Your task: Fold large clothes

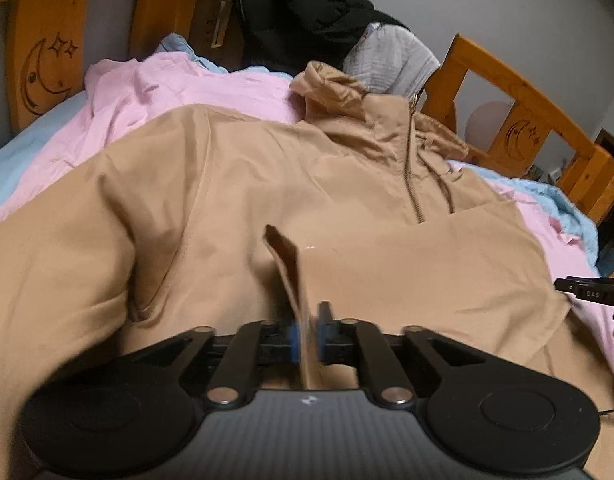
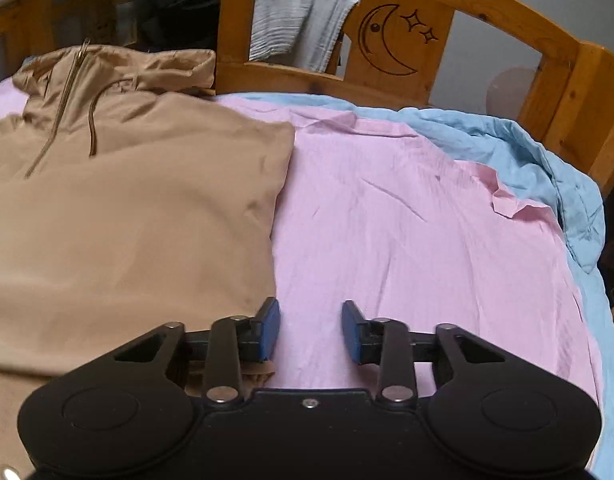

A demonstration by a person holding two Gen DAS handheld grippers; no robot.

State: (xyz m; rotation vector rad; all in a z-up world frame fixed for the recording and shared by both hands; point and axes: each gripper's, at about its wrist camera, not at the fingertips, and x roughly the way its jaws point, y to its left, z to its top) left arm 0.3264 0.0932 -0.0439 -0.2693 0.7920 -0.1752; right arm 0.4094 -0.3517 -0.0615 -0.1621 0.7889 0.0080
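Observation:
A tan hooded jacket point(image 1: 235, 184) with a half zip lies spread on the pink sheet point(image 1: 235, 92). My left gripper point(image 1: 307, 336) is shut on a raised fold of the jacket's fabric point(image 1: 287, 264), near its lower middle. In the right wrist view the jacket point(image 2: 127, 208) fills the left half, hood toward the headboard. My right gripper point(image 2: 311, 332) is open and empty, low over the pink sheet point(image 2: 407, 240) just right of the jacket's edge. The right gripper's tip also shows at the right edge of the left wrist view point(image 1: 587, 290).
A wooden bed frame point(image 2: 407, 36) with moon and star carvings rings the bed. A grey cloth point(image 2: 295, 16) hangs over it. Black clothes point(image 1: 307, 12) are piled at the back. A blue blanket point(image 2: 547, 152) is bunched along the right side.

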